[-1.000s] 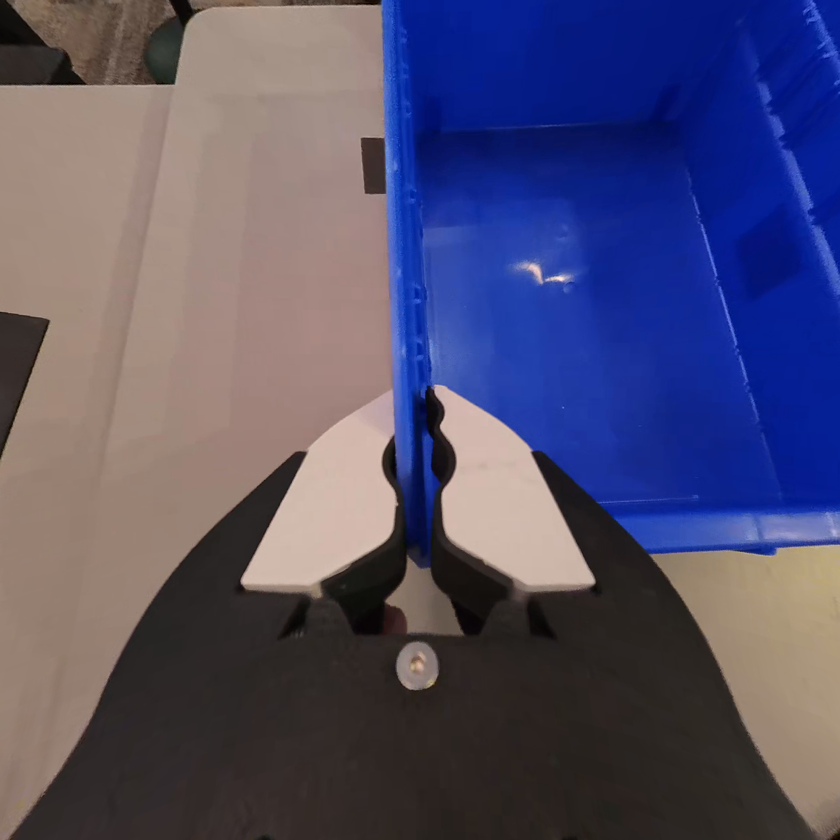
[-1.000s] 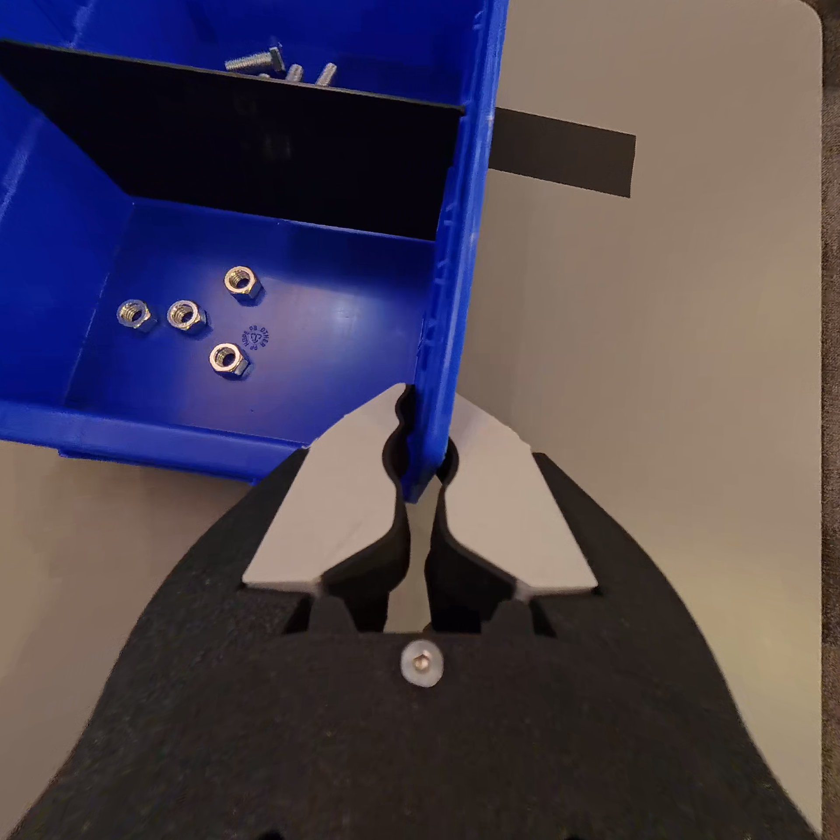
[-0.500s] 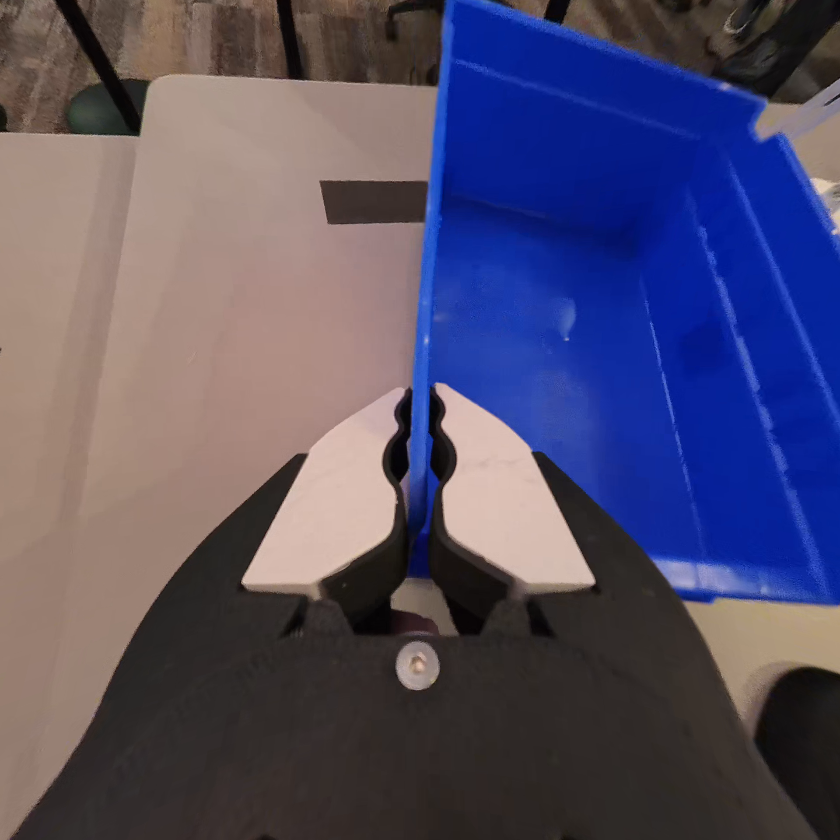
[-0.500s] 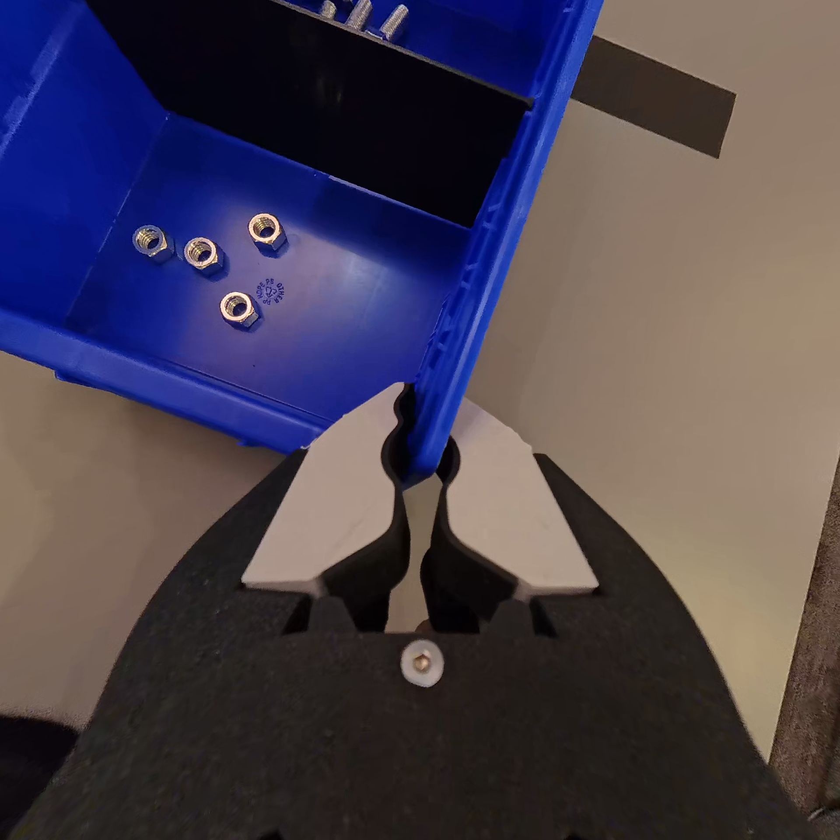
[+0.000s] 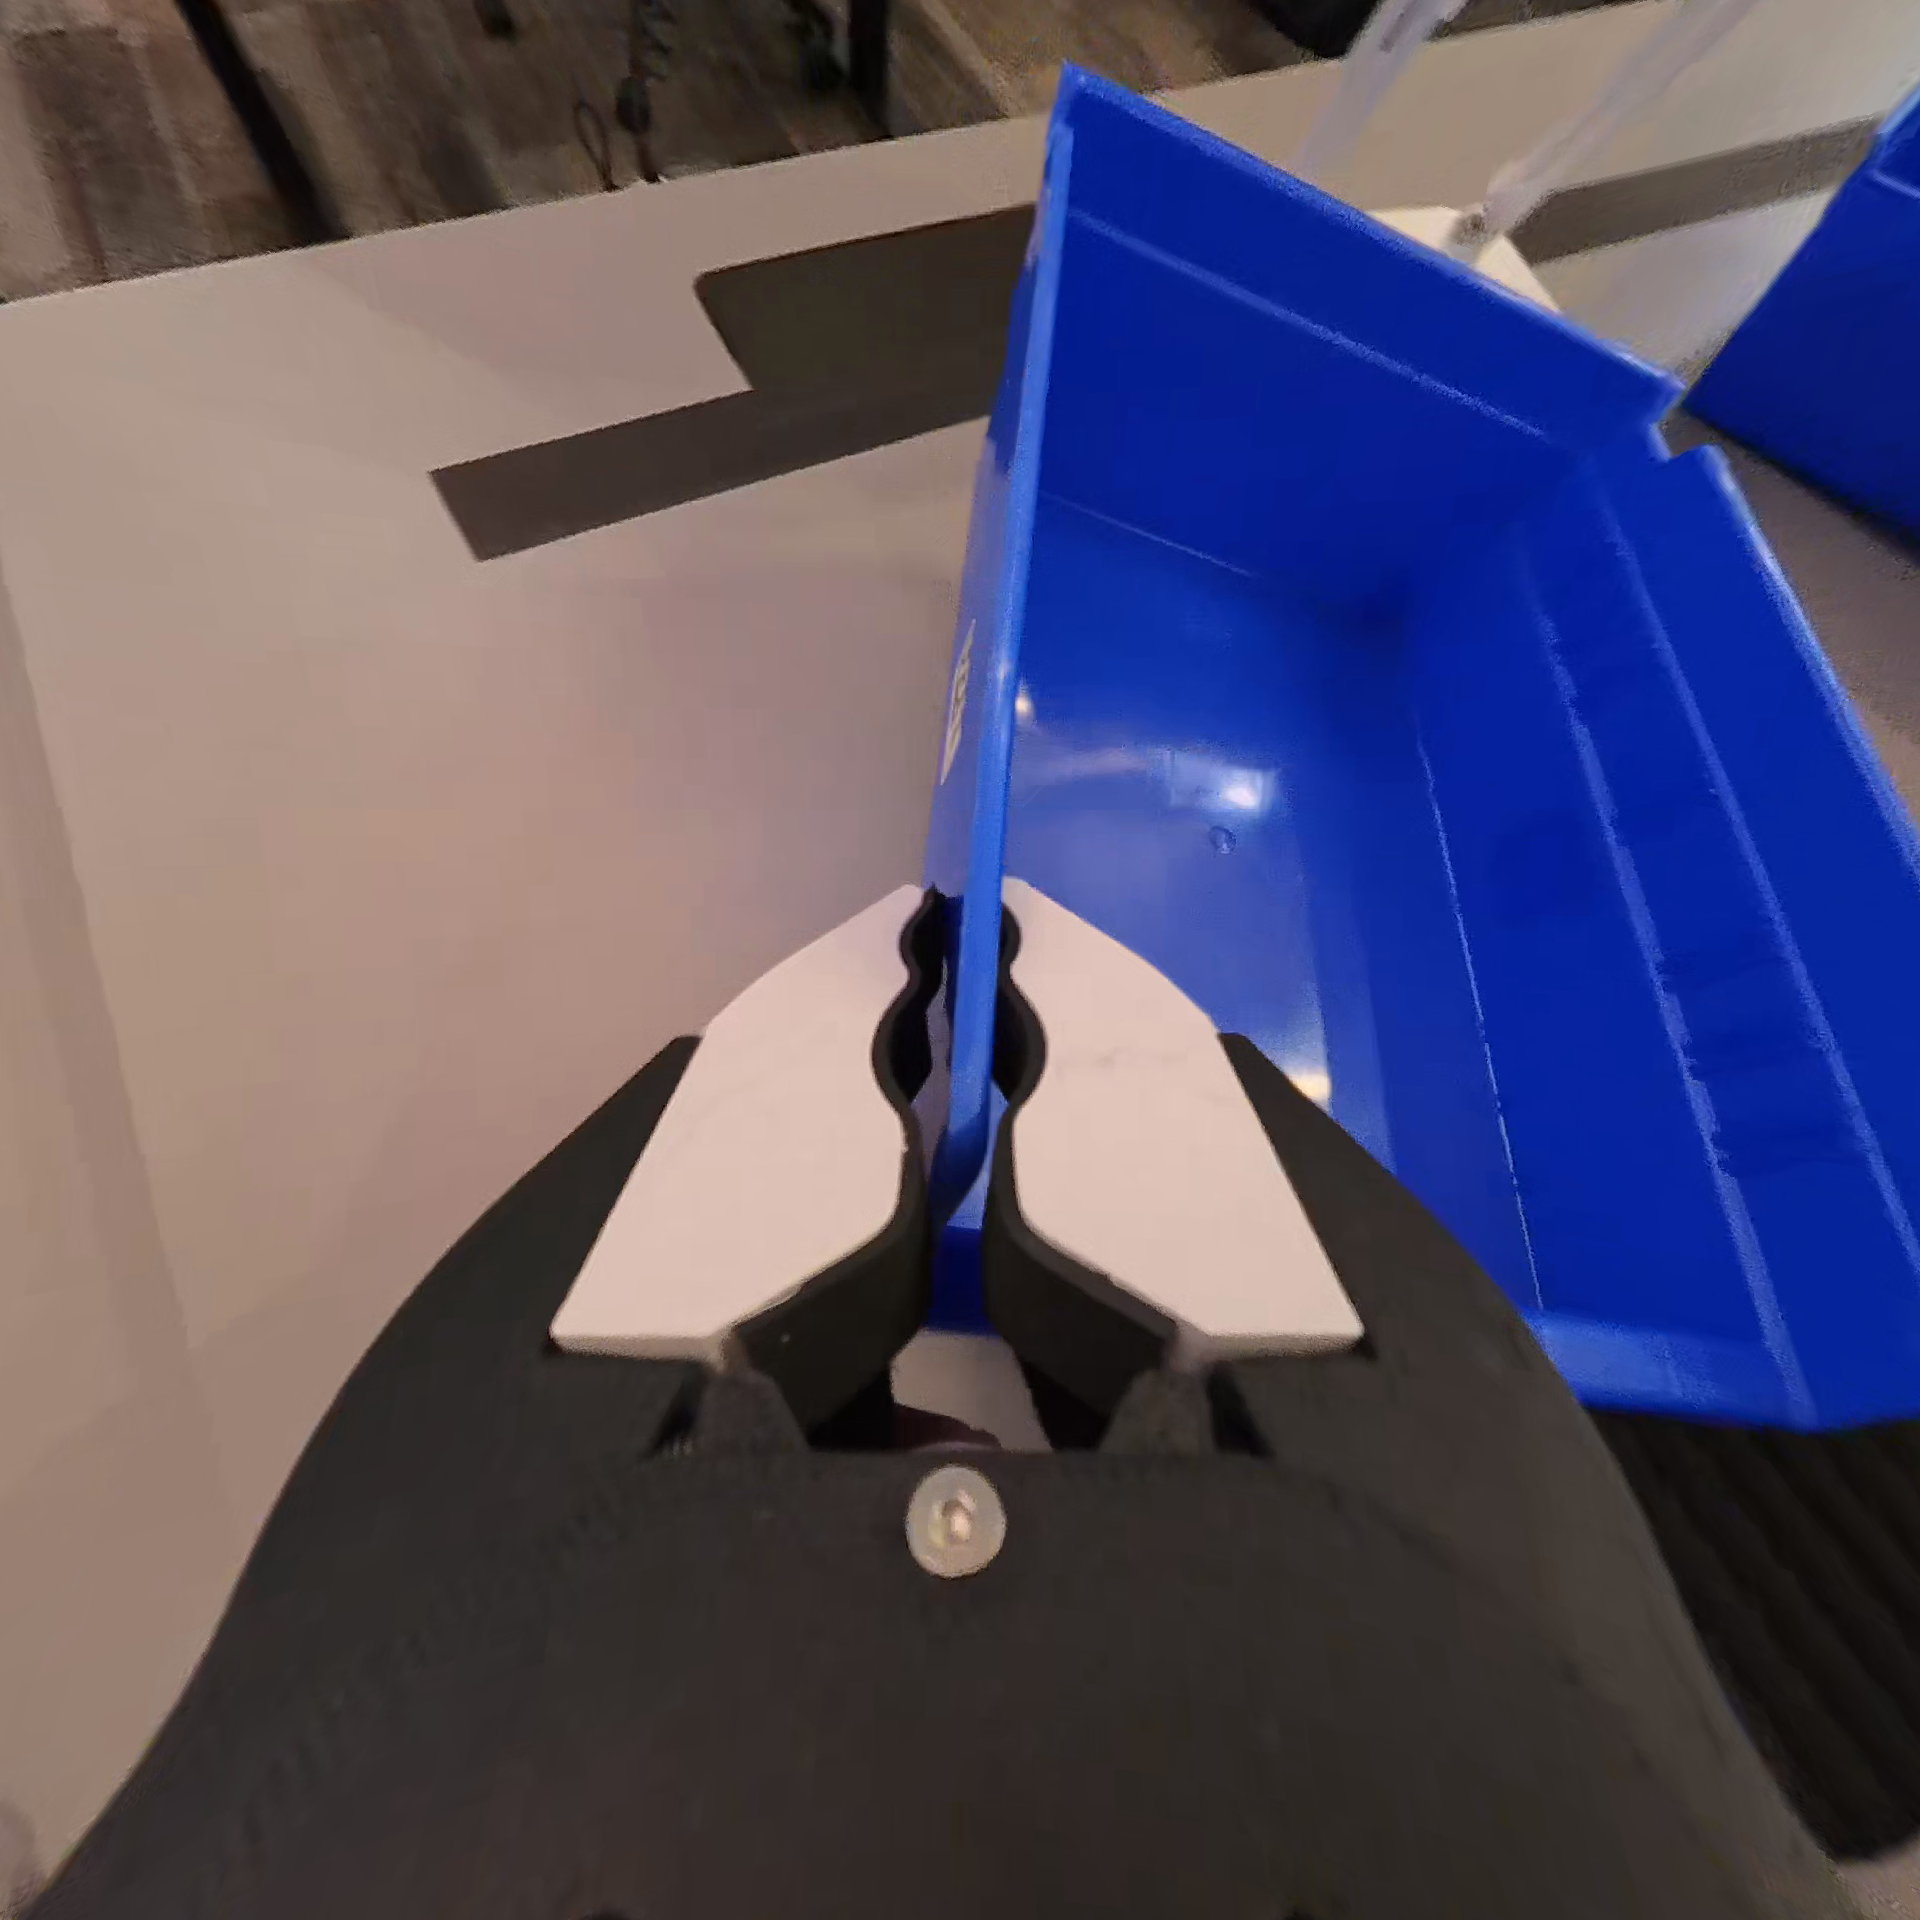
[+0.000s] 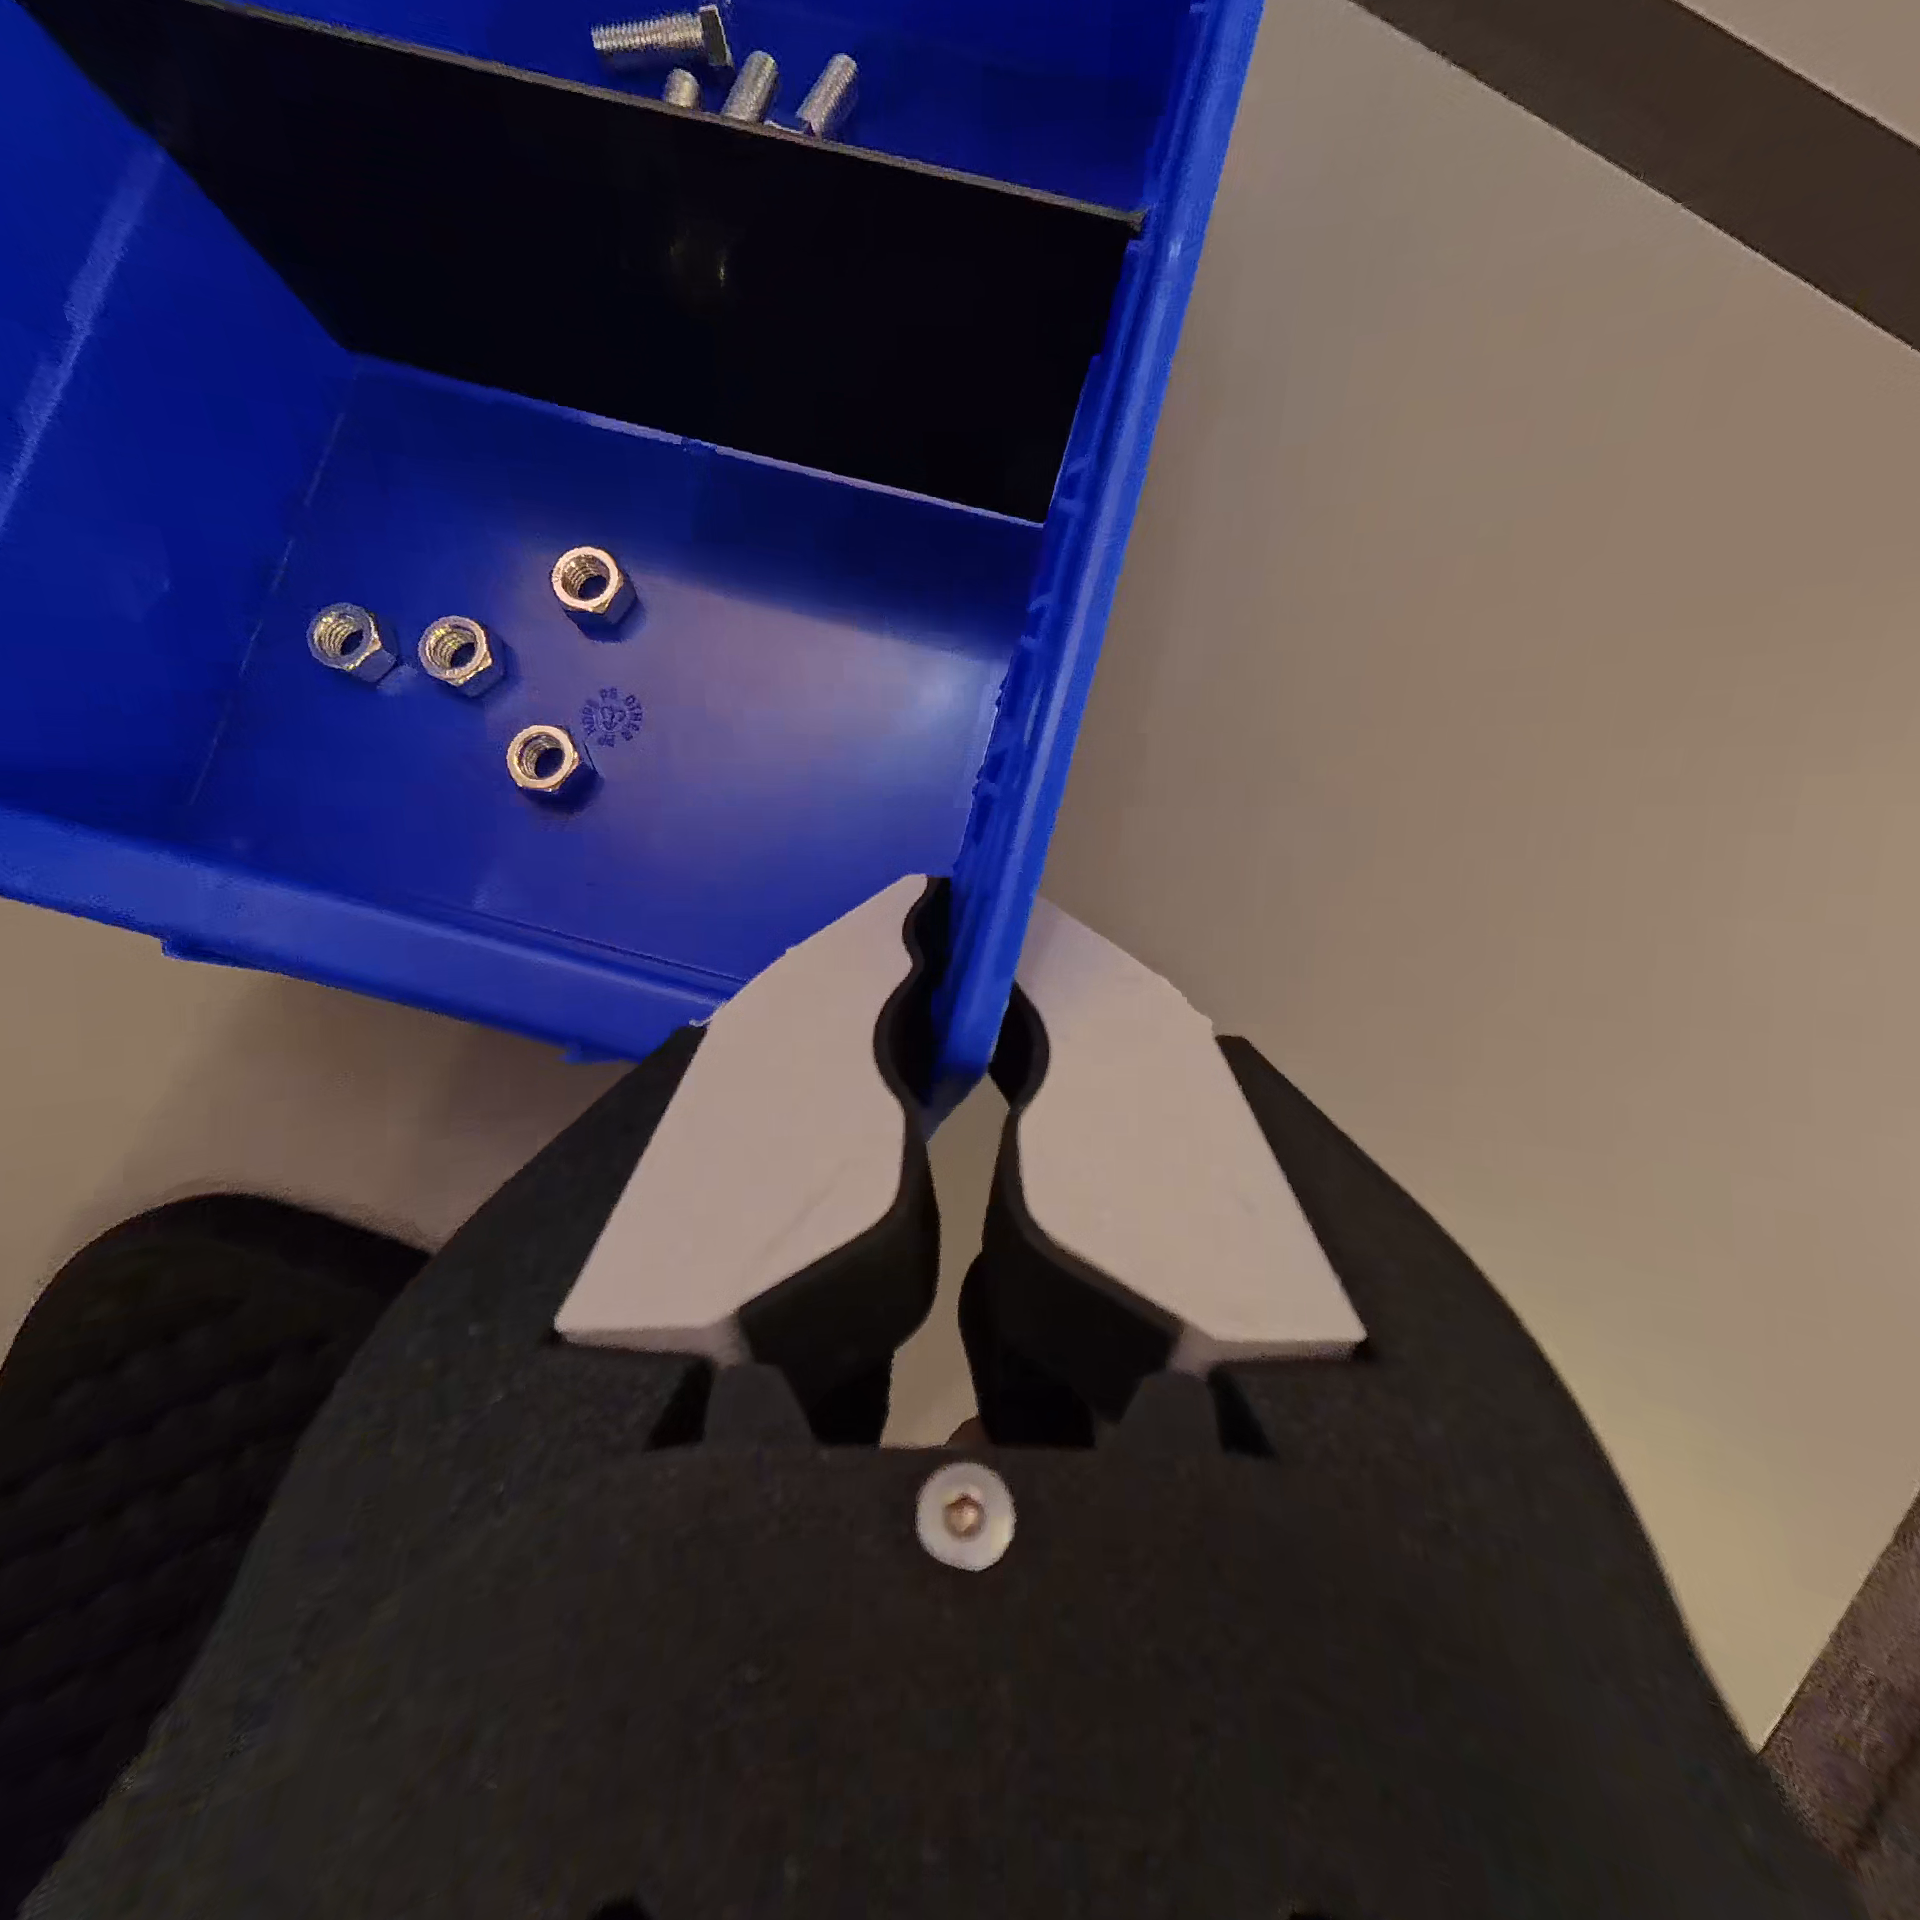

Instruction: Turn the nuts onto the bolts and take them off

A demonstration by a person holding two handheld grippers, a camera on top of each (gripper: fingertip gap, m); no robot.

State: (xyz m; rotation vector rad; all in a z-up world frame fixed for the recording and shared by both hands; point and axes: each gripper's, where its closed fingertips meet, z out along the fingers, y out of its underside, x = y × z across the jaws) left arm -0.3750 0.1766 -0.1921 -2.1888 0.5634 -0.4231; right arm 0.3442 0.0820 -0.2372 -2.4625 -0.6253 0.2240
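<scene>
A: Left gripper (image 5: pixel 971 935): jaws drawn in narrow, clamped on the left side wall of an empty blue bin (image 5: pixel 1299 810). Wall runs straight ahead between the fingers. Bin interior opens to the gripper's right, nothing in it.

B: To its left?

A: Bare pale table (image 5: pixel 364 779), with a dark tape strip (image 5: pixel 665 457) ahead-left, reaching toward the bin wall. Far ahead-right, the corner of a second blue bin (image 5: pixel 1829 312).

B: Right gripper (image 6: pixel 961 935): same narrow set, pinching the right side wall of a divided blue bin (image 6: pixel 1101 540) at its near corner. Bin body lies ahead-left of the fingers.

A: Contents?

B: Near compartment: four nuts (image 6: pixel 540 758) loose on the floor, well left of the fingertips, none threaded on anything. A black divider (image 6: pixel 675 312) stands across the bin beyond them. Behind it, far ahead, several bolts (image 6: pixel 727 73) lie in a heap, partly cut off by the frame edge.

A: Right of that gripper?

B: Table only, plus a dark strip (image 6: pixel 1714 177) far ahead-right. Down-left, a black textured shape (image 6: pixel 156 1455), cannot tell what.
</scene>
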